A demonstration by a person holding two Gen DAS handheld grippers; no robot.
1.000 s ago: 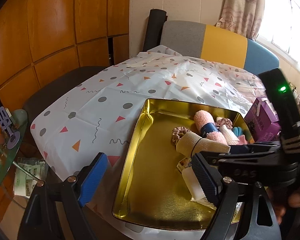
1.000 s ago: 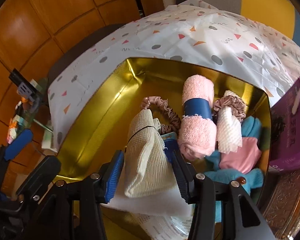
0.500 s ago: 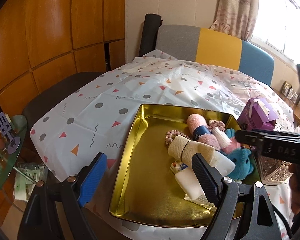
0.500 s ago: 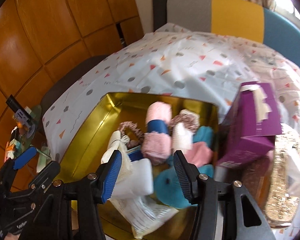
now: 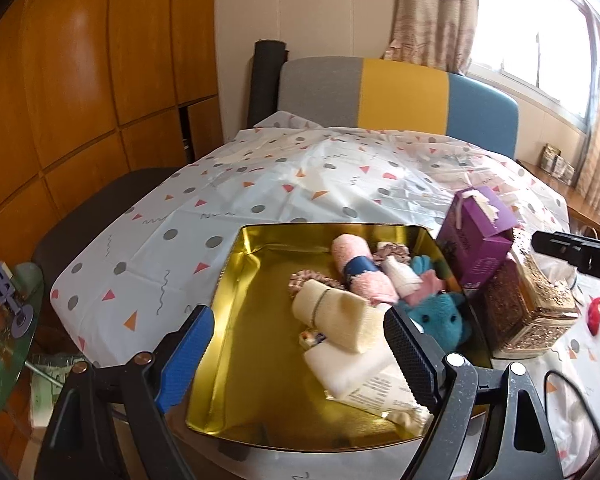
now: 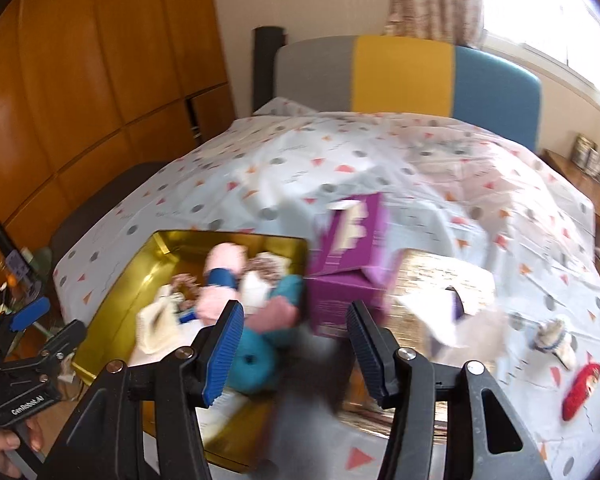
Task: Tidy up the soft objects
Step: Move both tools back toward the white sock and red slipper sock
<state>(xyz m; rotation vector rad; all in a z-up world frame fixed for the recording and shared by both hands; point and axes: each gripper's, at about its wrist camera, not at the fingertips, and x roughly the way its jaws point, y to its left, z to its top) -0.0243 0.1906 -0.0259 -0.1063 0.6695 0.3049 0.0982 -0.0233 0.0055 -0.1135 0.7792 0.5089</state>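
A gold tin tray (image 5: 236,340) (image 6: 112,304) holds soft things: a cream knit roll (image 5: 336,316) (image 6: 156,324), a pink towel roll with a blue band (image 5: 360,270) (image 6: 220,276), scrunchies, a teal plush (image 5: 440,316) (image 6: 256,360) and a white folded cloth (image 5: 352,364). My left gripper (image 5: 296,360) is open and empty above the tray's near edge. My right gripper (image 6: 292,348) is open and empty, raised over the tray's right end. A red soft item (image 6: 580,388) (image 5: 596,312) and a small white-blue soft item (image 6: 552,340) lie on the tablecloth at the right.
A purple box (image 5: 476,232) (image 6: 348,264) and a gold ornate tissue box (image 5: 528,312) (image 6: 440,280) stand right of the tray. A grey-yellow-blue chair (image 5: 396,96) is behind the table. A glass side table (image 5: 8,320) with clutter is at the left.
My right gripper let go of the cream knit roll, which now lies in the tray, and drew back up and to the right. The left gripper stayed open, shifting slightly.
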